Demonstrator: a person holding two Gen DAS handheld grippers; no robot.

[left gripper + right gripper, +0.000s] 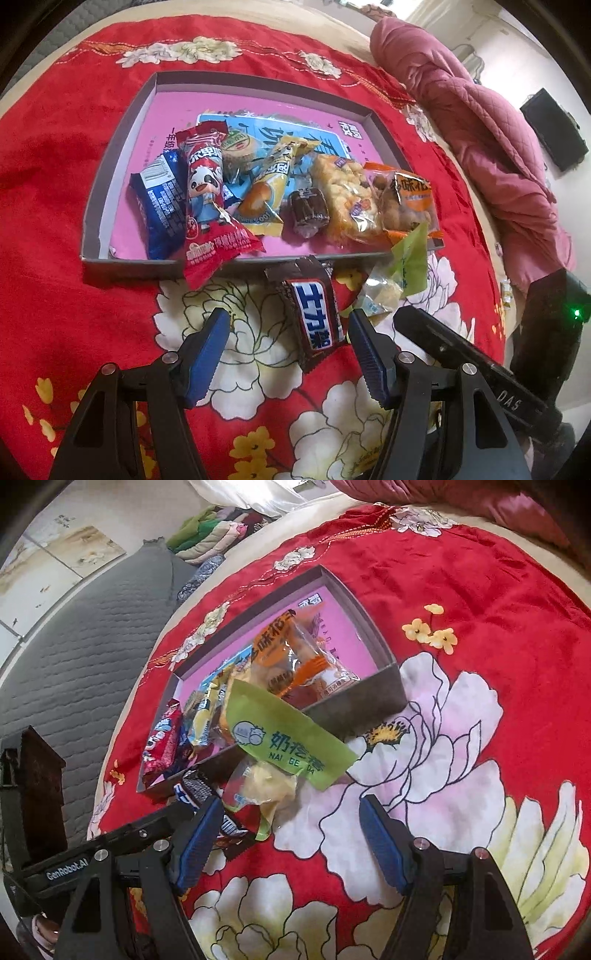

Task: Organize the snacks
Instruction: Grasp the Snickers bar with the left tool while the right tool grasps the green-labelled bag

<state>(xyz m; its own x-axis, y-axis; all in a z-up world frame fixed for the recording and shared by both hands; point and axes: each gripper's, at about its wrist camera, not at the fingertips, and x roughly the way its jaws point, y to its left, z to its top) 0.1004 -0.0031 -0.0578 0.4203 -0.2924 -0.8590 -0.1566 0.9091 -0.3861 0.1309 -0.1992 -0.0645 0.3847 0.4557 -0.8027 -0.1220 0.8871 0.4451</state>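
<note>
A shallow grey box (129, 264) with a pink floor lies on a red floral blanket and holds several wrapped snacks. In front of its near wall a brown chocolate bar (314, 317) lies on the blanket, between the fingers of my left gripper (288, 325), which is open and not pressing on it. A green packet (291, 734) leans over the box's (354, 705) near wall, its clear lower end resting on the blanket. My right gripper (291, 808) is open just below that packet, with nothing held. The chocolate bar (195, 790) is partly hidden behind the right gripper's left finger.
A rumpled pink quilt (480, 129) lies beyond the box on the right. Past the blanket's edge are a grey quilted mattress (92, 646) and folded clothes (214, 535). The two grippers are close side by side, and the left gripper's body (74, 867) shows beside the right one.
</note>
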